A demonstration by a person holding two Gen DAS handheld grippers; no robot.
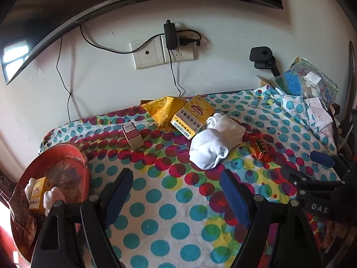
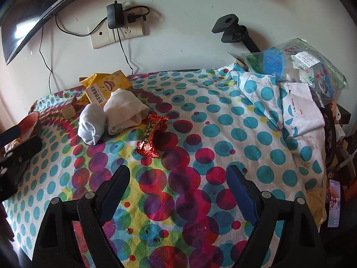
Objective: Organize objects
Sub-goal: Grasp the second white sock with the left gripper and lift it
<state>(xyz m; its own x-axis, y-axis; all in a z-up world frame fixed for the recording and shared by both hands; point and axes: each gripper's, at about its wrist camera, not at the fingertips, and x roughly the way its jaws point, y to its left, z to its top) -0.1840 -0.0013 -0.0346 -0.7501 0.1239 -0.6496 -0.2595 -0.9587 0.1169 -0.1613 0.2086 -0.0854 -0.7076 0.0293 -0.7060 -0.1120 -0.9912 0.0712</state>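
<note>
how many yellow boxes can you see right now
2. One yellow box leans on the yellow bag near the wall, beside the white socks; a smaller one lies in the red tray. Others may be hidden.

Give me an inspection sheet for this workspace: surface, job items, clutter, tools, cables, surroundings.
Surface: polka-dot cloth covering the table, rumpled at the right.
Job's things: rolled white socks, red foil candy wrapper, yellow cardboard box, small brown carton, crumpled yellow foil bag; red round tray at left already holds another yellow box.
Clutter: clear plastic bag of packets and papers at the right edge; phone.
Tools: left tool open, empty; right tool open, empty.
Cables: black adapter and cords at the white wall socket.
Surroundings: white wall, curved screen edge, black clamp mount.
</note>
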